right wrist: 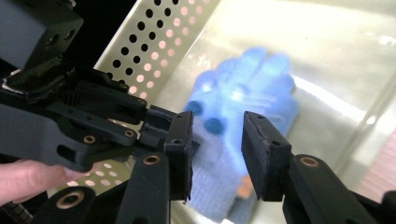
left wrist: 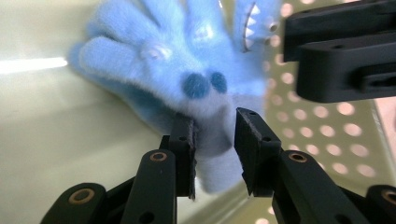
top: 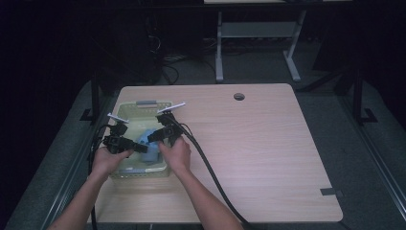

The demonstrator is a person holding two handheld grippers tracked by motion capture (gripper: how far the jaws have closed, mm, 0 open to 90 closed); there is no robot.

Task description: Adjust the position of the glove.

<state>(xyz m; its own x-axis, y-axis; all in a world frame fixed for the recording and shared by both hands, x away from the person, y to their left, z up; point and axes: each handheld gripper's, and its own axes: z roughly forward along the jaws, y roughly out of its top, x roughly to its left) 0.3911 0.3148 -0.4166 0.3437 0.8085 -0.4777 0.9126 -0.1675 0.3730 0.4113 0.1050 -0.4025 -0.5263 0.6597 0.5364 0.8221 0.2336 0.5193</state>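
Fluffy blue fabric is sitting between your tools: the light-blue glove (left wrist: 187, 88) is lying inside the pale perforated basket (top: 125, 111) at the left side of the wooden bench (top: 258, 143). Your left hand-held gripper (left wrist: 214, 140) is straddling the glove's cuff, jaws partly open, pads at or near the fabric but not yet pinching. Your right hand-held gripper (right wrist: 217, 149) is hovering above the same cuff end, jaws parted and holding nothing. From the left tool the glove's long axis is running straight ahead, fingers pointing away, so the left one is nearer and looks better placed to close first.
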